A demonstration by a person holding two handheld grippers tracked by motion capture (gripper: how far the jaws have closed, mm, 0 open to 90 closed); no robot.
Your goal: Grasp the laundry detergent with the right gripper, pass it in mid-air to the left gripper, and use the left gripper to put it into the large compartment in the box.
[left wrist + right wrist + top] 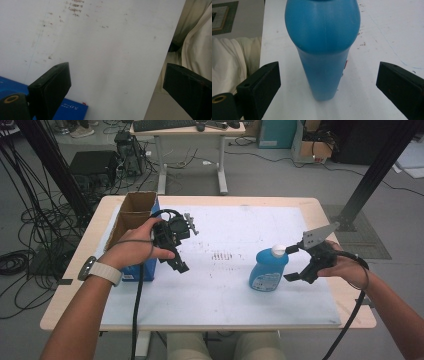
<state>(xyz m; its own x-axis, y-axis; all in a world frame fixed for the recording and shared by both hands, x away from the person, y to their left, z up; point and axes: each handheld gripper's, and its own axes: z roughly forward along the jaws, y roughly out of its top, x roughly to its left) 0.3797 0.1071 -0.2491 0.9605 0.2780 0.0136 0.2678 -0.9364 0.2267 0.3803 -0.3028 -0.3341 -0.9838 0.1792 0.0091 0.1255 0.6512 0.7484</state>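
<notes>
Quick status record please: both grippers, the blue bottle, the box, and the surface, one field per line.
right gripper: open, jaws either side of the bottle, not touching it
left gripper: open, nothing between the jaws, tilted down over the sheet beside the box
blue bottle: upright on the sheet, white cap on, label facing the person
cardboard box: open top, blue side, at the table's left edge; contents cannot be told
white sheet: covers the tabletop, faint dark marks near the middle
likely next move: right gripper closes on the bottle
</notes>
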